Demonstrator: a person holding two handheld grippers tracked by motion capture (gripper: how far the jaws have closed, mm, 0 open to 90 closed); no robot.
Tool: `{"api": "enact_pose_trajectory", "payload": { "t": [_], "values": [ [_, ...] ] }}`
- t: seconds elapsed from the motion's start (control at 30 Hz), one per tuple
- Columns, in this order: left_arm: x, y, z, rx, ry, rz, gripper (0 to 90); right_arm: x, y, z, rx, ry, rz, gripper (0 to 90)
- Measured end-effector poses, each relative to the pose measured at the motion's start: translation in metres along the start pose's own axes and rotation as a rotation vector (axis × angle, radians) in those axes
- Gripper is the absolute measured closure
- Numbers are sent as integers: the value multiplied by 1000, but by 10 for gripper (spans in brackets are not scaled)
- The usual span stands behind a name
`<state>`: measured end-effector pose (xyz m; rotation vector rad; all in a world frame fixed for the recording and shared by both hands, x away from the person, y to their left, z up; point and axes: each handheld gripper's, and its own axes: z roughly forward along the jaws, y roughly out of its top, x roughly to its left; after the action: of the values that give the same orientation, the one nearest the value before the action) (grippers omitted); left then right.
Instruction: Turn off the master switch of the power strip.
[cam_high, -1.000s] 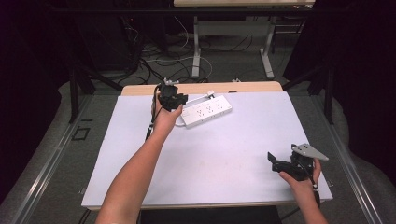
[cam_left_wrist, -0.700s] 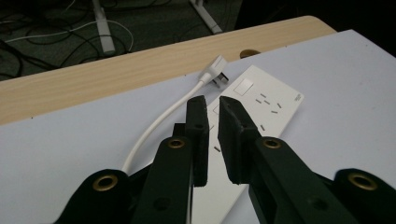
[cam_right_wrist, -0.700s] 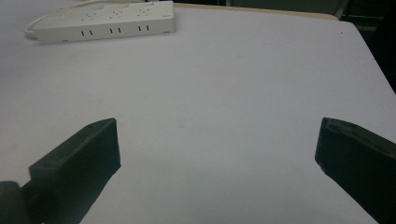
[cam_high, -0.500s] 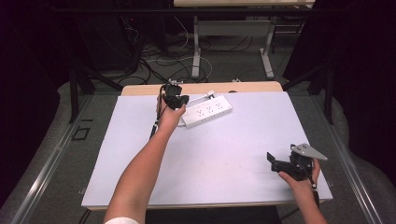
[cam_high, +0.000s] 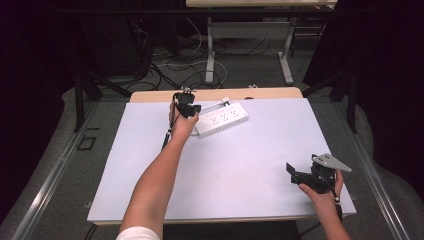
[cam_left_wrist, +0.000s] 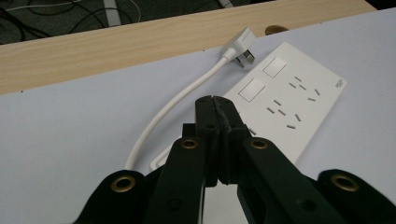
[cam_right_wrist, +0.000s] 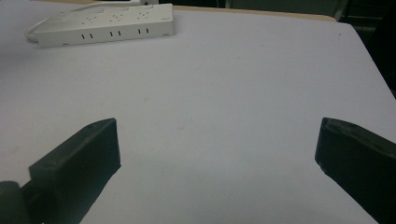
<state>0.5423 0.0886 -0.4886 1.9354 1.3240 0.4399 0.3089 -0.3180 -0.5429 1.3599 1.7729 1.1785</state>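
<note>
Left gripper (cam_left_wrist: 215, 100) hovering over near end of white power strip (cam_left_wrist: 285, 105), jaws pressed together, gripping nothing. Right gripper (cam_high: 300, 175) idling near table (cam_high: 250, 165) edge, jaws gaping wide.

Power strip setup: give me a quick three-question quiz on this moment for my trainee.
1. True or false: the left claw is shut, with nothing between its jaws.
2. Where does the plug of the power strip lie? A) in one of the strip's sockets B) loose on the table beside the strip's far end C) in the right claw
3. Fill in: the right claw's jaws stand ____ near the table's right front corner.

Key: 1 true. 2 B, with its white cable curving back to the strip. 3 open.
</note>
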Motion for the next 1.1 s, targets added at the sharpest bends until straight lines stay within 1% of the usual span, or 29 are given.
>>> {"api": "enact_pose_trajectory", "payload": {
  "t": [0.1,0.13,0.17,0.2,0.23,0.33,0.4,0.47,0.5,0.53,0.6,0.63,0.67,0.73,0.8,0.87,0.9,0.97,1.03,1.07,1.1],
  "values": [
    [3,-1,5,2,-1,-12,900,0,0,-1,2,-3,2,0],
    [4,-2,6,8,2,-11,900,0,0,-1,2,-2,2,0],
    [4,-2,8,8,3,-20,900,1,0,-1,2,-3,0,0],
    [5,-3,9,13,4,-21,900,0,0,-1,1,-2,-3,0],
    [6,-3,10,27,2,-13,900,0,0,-1,-3,-2,-5,0],
    [5,-5,15,34,7,-21,900,1,0,-1,5,-2,3,0],
    [5,-6,18,42,6,-11,900,1,1,-1,5,0,4,0],
    [3,-7,21,45,3,-16,900,0,1,0,-7,3,-13,0],
    [3,-6,21,50,3,-9,900,1,0,2,-43,-5,-7,0],
    [3,-6,23,47,4,-10,900,0,1,-1,-7,2,-13,0],
    [2,-6,24,54,1,-13,900,-1,2,-1,-9,0,-6,0],
    [2,-5,25,53,1,-23,900,-1,2,-1,-9,1,-4,0],
    [3,-5,26,61,3,-17,900,-1,2,-1,-10,2,-4,0],
    [3,-5,27,70,4,-26,900,-1,2,-2,-8,5,-1,0],
    [5,-6,29,80,14,-29,900,0,2,-3,-5,5,11,0],
    [7,-7,31,87,18,-30,900,-1,2,-3,-2,3,12,0],
    [8,-7,31,99,19,-28,900,-1,2,-3,-8,6,13,0],
    [9,-8,33,100,23,-38,900,-1,2,-3,-8,6,12,0],
    [9,-9,34,116,23,-38,900,-1,2,-3,-2,4,10,0],
    [8,-10,34,119,23,-53,900,-2,2,-2,-20,1,4,0],
    [9,-9,34,134,17,-34,900,-2,2,-3,-9,2,8,0]
  ]
}}
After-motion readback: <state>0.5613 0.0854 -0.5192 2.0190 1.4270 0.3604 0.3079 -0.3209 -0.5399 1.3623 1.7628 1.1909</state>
